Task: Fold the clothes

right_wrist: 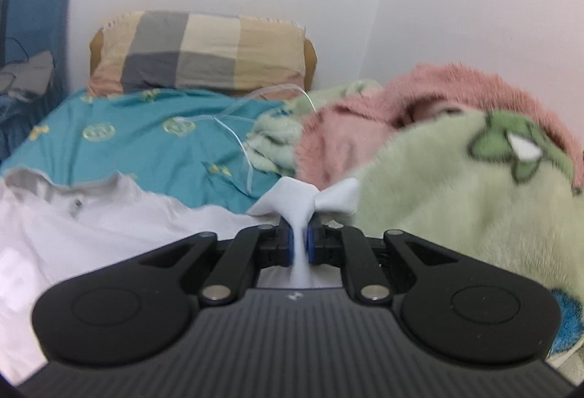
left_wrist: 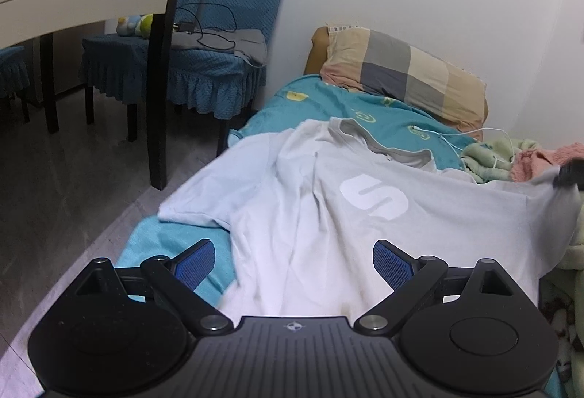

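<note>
**Ana:** Cotton, pale grey, spread chest-up over the teal sheet — that's the T-shirt, white logo facing the ceiling. Nearest to us, the left gripper has its blue pads spread wide with nothing between them; the shirt's lower body lies directly under and ahead of that gap.

**Ben:** And the other one?

**Ana:** The right gripper is pinched tight on a bunched bit of the shirt's edge; a tuft of cloth fans out beyond the pads. From the left wrist view it appears as a dark blur at the far right, with the fabric drawn taut towards it.

**Ben:** Why hold it there?

**Ana:** My guess is to tension that side so the panel lies smooth or can be carried over. Whether it's being spread out or folded inward, I can't tell.

**Ben:** What's further back?

**Ana:** The collar points towards the checked pillow at the wall. A fluffy green blanket and a pink one are heaped just beside the pinched edge, with a thin white cable trailing across the sheet.
</note>
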Demonstrator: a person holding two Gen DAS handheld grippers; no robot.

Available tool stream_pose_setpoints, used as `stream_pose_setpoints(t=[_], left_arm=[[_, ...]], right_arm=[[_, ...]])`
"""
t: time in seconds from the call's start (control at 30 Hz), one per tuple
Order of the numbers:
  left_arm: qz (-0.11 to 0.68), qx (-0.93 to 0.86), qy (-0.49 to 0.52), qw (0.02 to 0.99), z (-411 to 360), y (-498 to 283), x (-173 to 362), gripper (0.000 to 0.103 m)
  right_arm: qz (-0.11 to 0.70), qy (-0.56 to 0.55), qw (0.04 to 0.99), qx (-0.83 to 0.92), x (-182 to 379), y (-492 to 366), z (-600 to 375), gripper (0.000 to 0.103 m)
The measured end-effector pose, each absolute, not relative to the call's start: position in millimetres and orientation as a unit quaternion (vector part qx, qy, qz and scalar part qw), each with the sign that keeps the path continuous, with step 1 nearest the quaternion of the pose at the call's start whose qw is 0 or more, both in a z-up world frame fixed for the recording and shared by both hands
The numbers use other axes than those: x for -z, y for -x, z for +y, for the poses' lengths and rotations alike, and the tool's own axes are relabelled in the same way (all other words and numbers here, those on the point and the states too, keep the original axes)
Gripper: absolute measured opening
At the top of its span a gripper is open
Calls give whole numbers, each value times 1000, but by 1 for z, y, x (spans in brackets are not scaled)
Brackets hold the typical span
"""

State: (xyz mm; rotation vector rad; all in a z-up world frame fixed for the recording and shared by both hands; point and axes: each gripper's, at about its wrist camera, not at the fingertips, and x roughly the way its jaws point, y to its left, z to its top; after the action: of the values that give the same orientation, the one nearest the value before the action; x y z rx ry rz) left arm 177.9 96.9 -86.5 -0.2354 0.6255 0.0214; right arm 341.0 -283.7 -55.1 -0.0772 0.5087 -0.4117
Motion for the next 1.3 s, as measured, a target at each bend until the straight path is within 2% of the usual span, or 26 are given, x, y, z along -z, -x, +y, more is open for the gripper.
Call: stream_pose_setpoints(t=[0.17,0.4,0.43,0.47,0.5,0.53,0.57,0.8,1.0,1.17,1.3], left_arm=[[304,-29,136,943,120,-183,85,95],[317,-48,177,930,153,-191,98,95],[320,-47,182,929,155,-192,100,95],[322,-45,188,927,156,-194,103,95],[323,-39,193,926,156,-195,104,95],[324,-34,197,925,156,-196,106,95],[324,-27,198,925,154,-197,106,95],[324,35,196,925,129,-189,108,94],[329,82,197,920,107,-177,107,91],[331,90,169,924,87,-173,101,89],[313,94,83,941,49,-200,88,87]], right_arm=[[236,22,959,156,43,-348,-216,11],[267,11,963,32,82,-356,-118,13],[276,5,961,10,88,-357,-112,17],[287,-1,958,-11,92,-357,-110,34],[299,-7,954,-31,97,-357,-108,46],[306,-15,951,-50,99,-355,-108,64],[306,-23,950,-64,97,-349,-112,69],[315,-80,943,-72,60,-245,-173,69],[392,-149,908,7,74,-164,-236,70],[378,-253,891,2,74,-147,-256,70],[354,-225,908,21,73,-153,-257,70]])
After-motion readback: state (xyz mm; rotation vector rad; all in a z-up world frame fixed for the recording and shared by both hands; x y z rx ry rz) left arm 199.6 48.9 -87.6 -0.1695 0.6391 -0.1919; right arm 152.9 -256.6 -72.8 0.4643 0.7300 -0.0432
